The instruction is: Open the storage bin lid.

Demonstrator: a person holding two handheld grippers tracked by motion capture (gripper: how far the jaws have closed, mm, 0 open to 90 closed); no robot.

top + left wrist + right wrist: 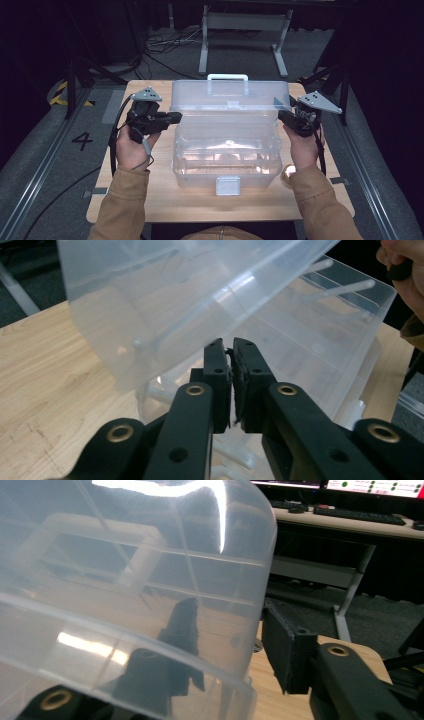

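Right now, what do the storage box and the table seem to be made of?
The storage box looks like translucent plastic with a glossy finish: the table shows through its walls and light glints on its raised lid. The table looks like pale wood or wood laminate, matte, with visible grain.

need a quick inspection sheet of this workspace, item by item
surface: light wooden table, bare around the box.
job's things: clear plastic toolbox mid-table, its lid tipped up and back, white handle on top, grey latch at the front.
clutter: nothing seen.
grippers: left hand-held gripper at the box's left side, jaws nearly together with a thin gap; right hand-held gripper straddles the lid's right edge, one jaw behind the plastic and one outside, pads not seen pressing.
cables: a black cable trails from the left hand-held gripper; loose cables on the floor.
surroundings: dark room, grey floor, a desk frame behind, floor mark 4.
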